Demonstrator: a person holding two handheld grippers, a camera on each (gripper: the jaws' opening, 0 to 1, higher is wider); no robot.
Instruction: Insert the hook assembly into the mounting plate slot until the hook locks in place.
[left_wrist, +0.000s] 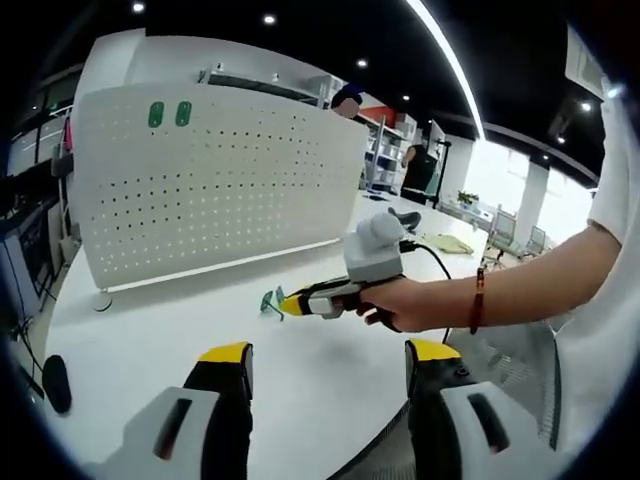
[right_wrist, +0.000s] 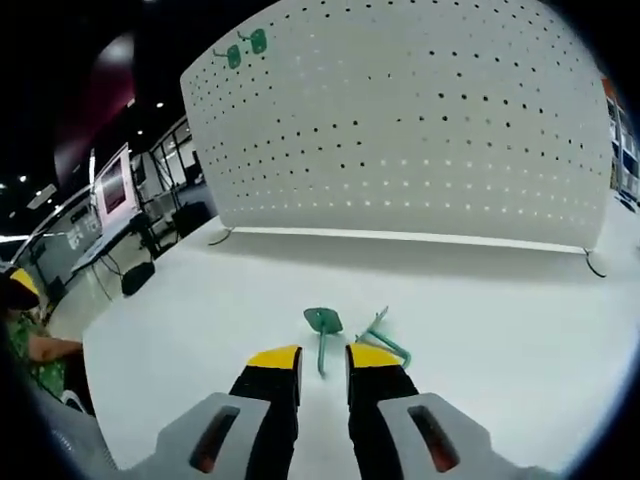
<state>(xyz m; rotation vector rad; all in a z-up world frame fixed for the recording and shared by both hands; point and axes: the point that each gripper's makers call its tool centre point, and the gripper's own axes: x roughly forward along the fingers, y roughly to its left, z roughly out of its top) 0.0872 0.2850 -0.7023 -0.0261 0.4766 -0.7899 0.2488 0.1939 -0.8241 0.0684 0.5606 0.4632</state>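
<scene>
While we hold the right claw (right_wrist: 322, 362) low over the white bench (right_wrist: 200, 300), its yellow-tipped jaws stand narrowly apart, pinching nothing we can make out, with the stem of a green hook (right_wrist: 322, 335) running into the gap between them. A second green hook (right_wrist: 383, 335) lies just beside it at about two o'clock from the tips, and the two pieces sit close enough that we could nudge or catch the wrong one when we close. Seen from the left gripper view, our left claw (left_wrist: 328, 352) is spread wide and empty, well back from the work, and the right claw (left_wrist: 300, 302) there points at the green hook (left_wrist: 272, 303) on the bench.

We judge the main risk to be a skewed pinch on the thin stem: the hook would twist in the jaws and then refuse to line up with a slot. Sliding it across the smooth bench is another.

Farther off at twelve o'clock stands the white perforated mounting plate (right_wrist: 420, 130), upright on small feet, with two green pieces (right_wrist: 246, 47) already on it near its top corner. Nothing stands between the hooks and the plate. Beyond are desks and shelving.
</scene>
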